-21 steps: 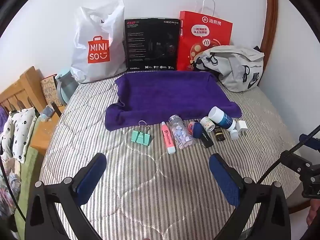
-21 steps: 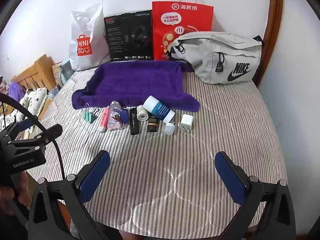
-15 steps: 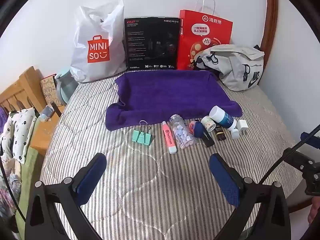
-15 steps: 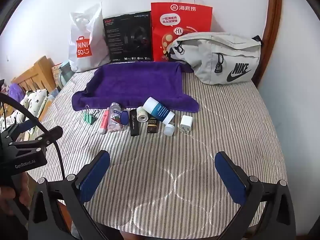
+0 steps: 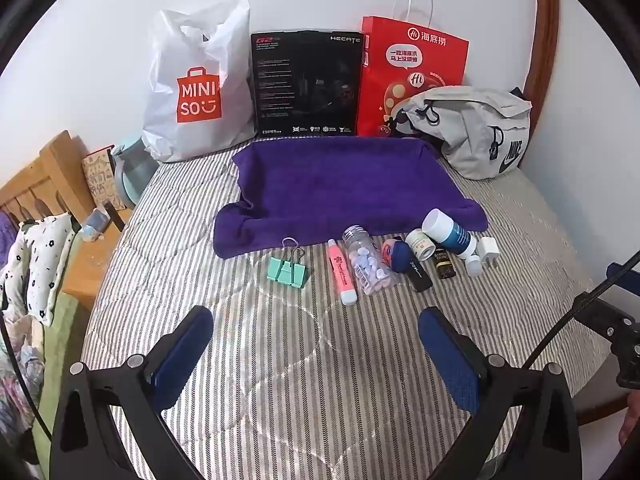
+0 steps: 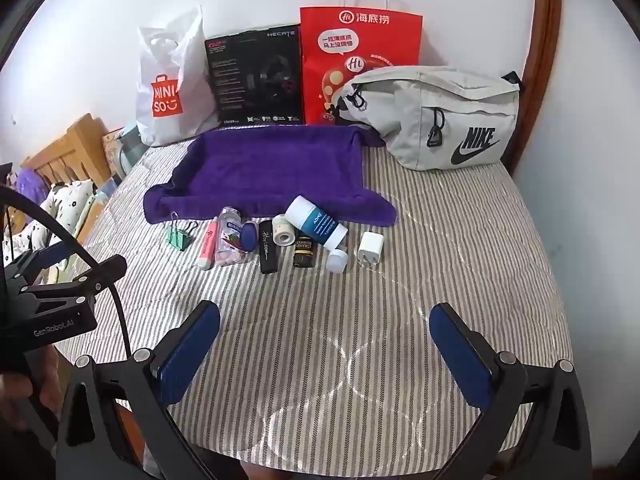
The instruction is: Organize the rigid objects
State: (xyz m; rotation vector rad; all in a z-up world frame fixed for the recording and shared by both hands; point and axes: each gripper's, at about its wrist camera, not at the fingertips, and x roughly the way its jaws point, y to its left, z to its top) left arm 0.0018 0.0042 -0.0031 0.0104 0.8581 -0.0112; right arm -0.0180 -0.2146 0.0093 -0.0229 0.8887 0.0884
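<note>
Left gripper (image 5: 316, 334) spread wide over the striped bedcover (image 5: 280, 360), blue pads (image 5: 186, 344) gripping nothing. Right gripper (image 6: 324, 330) likewise wide apart and empty, well short of the row of small items.

Lined up on the bedcover just in front of the purple towel (image 5: 340, 188), reading from the left in the left wrist view:
- mint binder clip (image 5: 287, 270), lying flat, handles toward the towel
- pink highlighter (image 5: 341, 271), white cap end nearest the camera
- clear bottle of pale tablets (image 5: 366, 260), on its side beside the highlighter
- dark blue rounded case (image 5: 398, 255), touching the bottle
- black lighter-shaped stick (image 5: 416, 274)
- small white jar (image 5: 420, 242), resting against the towel edge
- dark little bottle with gold label (image 5: 442, 262)
- blue and white tube (image 6: 318, 222), tilted, 1 end on the towel
- loose white cap (image 6: 336, 260) just beside the tube
- white charger plug (image 6: 370, 248), last on the right

Against the wall behind the towel: white Miniso bag (image 5: 196, 92), black headset box (image 5: 306, 84), red paper bag (image 5: 412, 76), grey Nike pouch (image 6: 444, 120)
</note>
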